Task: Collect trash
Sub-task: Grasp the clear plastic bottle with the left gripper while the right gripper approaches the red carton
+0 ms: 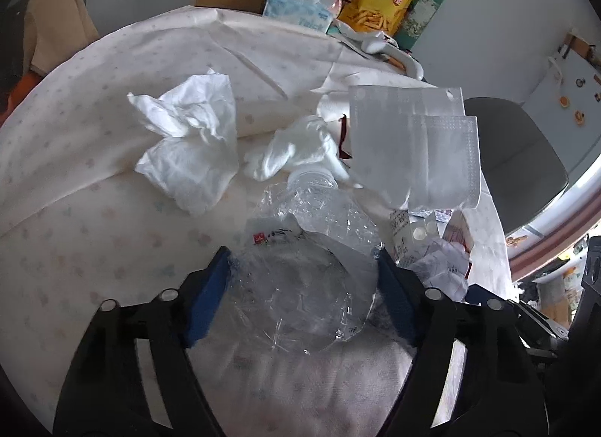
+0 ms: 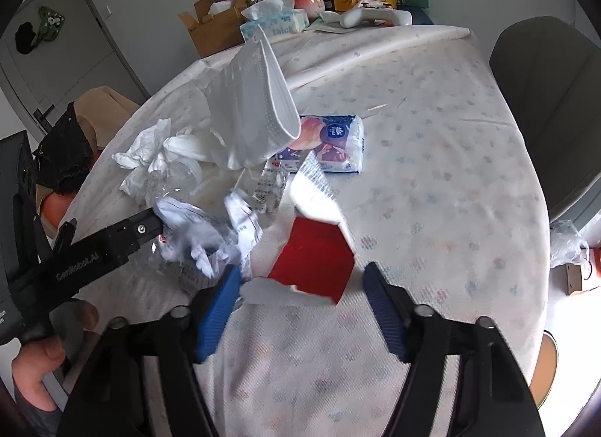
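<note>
The left gripper [image 1: 304, 287] brackets the crushed clear plastic bottle [image 1: 308, 249], both blue pads at its sides; whether they already press it, I cannot tell. The right gripper [image 2: 302, 298] stands half open around the torn red carton [image 2: 315, 260], its right pad clearly apart from it. Crumpled paper [image 2: 210, 230] and tissues [image 1: 191, 136] lie just beyond on the tablecloth [image 2: 450, 174]. This looks like the grasping step; next, both must close firmly, then lift.

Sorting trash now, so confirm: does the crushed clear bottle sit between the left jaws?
Yes, the crushed clear bottle lies between the blue pads of the left gripper, on the tablecloth.
</note>
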{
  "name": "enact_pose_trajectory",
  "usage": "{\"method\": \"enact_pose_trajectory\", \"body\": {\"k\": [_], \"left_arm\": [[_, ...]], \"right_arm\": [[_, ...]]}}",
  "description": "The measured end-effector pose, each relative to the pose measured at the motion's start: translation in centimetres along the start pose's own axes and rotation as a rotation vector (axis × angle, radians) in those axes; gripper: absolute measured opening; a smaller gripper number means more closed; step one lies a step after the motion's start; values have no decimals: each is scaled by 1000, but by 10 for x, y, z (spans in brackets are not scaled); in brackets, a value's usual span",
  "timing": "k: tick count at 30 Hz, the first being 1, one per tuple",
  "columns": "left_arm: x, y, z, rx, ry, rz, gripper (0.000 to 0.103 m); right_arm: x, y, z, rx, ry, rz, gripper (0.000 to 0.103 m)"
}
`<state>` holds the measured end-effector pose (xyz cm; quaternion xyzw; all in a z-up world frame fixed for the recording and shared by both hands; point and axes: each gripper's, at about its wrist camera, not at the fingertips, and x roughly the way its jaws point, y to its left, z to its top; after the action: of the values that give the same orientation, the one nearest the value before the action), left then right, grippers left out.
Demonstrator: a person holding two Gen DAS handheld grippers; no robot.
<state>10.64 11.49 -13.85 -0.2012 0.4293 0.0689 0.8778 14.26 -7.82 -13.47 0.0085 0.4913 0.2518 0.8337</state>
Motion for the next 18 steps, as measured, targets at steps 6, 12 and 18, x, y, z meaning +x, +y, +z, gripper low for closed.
{"method": "enact_pose_trajectory", "body": {"k": [6,12,18], "left_arm": [[-18,3,-3,4,-32,15,74],[-48,-2,-5,29,-90,21,74],[-76,-17,-3,60,-149,8,74]], "right_arm": [[-12,-3,-2,-12,-19,8,29],[-28,-15,-9,13,-32,15,1],[-47,-29,-19,44,-67,10,2]]}}
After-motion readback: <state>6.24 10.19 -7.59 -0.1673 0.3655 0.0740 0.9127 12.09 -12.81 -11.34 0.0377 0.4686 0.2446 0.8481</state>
